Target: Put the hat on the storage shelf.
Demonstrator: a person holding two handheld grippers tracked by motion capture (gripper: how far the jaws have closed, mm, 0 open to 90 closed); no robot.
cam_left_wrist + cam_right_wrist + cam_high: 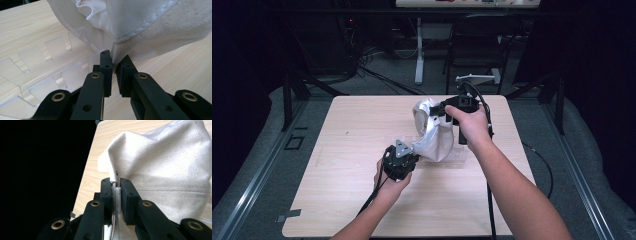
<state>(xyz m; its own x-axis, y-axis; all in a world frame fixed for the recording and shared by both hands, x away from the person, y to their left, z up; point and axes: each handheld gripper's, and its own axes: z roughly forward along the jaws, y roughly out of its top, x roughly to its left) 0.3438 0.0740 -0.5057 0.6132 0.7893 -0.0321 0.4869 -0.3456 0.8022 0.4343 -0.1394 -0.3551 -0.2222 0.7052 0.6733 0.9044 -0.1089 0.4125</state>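
Cloth bag [434, 132] on table [347, 165], over rack [37, 75]

The cloth bag [434, 132] hides most of what may be a clear rack [37, 75].

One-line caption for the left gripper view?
Left gripper pinches the white cloth bag's seamed corner beside a clear slotted acrylic rack on the wooden table.

No readable txt, labels or nos. anywhere on cloth, rack or table.
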